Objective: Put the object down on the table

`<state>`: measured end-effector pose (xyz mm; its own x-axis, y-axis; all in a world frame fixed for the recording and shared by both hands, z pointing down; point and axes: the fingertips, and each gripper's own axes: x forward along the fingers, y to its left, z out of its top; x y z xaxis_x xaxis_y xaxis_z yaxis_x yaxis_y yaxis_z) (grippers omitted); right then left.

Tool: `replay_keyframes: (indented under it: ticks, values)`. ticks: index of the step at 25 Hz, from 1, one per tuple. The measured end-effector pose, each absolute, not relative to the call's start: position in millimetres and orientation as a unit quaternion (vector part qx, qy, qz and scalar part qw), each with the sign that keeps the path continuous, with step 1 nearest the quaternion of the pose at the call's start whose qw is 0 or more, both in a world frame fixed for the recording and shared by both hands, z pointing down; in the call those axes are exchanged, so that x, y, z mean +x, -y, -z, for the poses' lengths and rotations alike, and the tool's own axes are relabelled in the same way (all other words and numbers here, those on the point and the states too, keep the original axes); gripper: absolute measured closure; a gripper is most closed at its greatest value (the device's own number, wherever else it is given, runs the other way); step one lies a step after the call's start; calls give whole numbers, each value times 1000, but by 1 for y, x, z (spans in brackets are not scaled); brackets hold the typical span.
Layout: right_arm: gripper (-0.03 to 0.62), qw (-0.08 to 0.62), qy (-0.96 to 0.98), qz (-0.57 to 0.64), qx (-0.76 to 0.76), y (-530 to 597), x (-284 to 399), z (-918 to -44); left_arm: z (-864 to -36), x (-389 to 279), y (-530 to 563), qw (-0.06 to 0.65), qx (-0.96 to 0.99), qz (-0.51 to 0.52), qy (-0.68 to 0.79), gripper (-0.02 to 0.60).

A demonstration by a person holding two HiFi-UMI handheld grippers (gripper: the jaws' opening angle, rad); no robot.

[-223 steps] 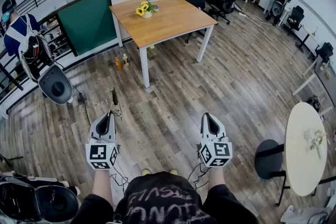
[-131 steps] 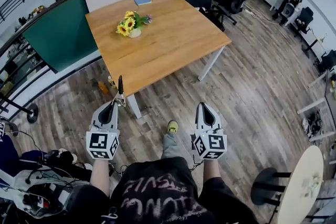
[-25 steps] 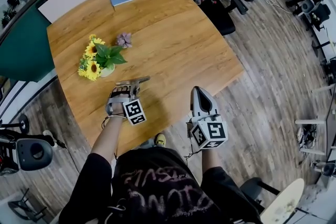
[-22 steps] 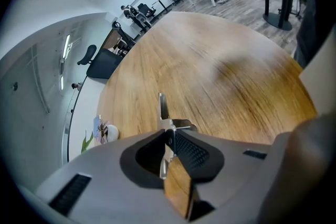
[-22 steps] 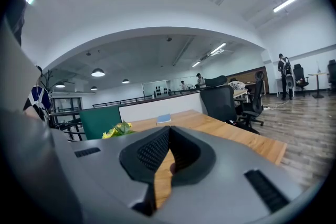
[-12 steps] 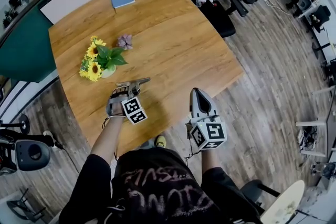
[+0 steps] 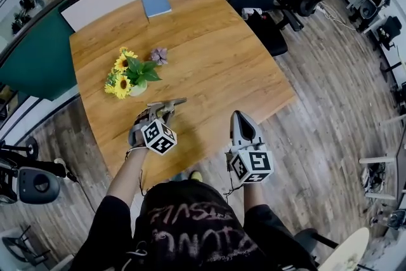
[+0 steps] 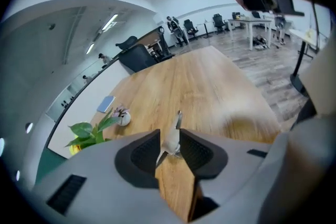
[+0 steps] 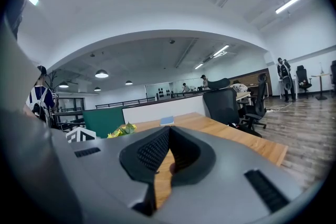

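Tool [image 8: 175, 126], slim and silvery, lies on table [image 7: 222, 66] near its 7 o'clock edge, tip toward 3 o'clock, flowers [image 7: 130, 72] at 11 o'clock of it. Left gripper [image 7: 154, 112] jaws closing, tool between them, pads seemingly clear of it. Right gripper [image 9: 168, 131] at 4 o'clock of tool, jaws together, empty. Tool likely light, stiff, slick, thin; best held across thicker middle. No brand or lettering readable; only square markers on gripper cubes.
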<state>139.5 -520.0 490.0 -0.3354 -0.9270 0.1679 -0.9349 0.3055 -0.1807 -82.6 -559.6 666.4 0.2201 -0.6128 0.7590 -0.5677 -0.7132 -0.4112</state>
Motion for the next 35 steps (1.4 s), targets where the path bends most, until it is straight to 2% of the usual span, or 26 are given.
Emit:
replay_keyframes:
  ticks: [5, 7, 9, 35]
  values:
    - [589, 8, 808, -127, 575, 513, 140, -487, -625, -97, 561, -23, -789, 422, -445, 481]
    - [591, 7, 811, -125, 571, 510, 138, -484, -606, -106, 560, -19, -782, 402, -475, 538]
    - [589, 7, 814, -123, 568, 508, 136, -482, -591, -114, 557, -10, -776, 390, -496, 563]
    - [589, 11, 830, -91, 551, 498, 120, -463, -420, -162, 492, 32, -796, 130, -590, 568]
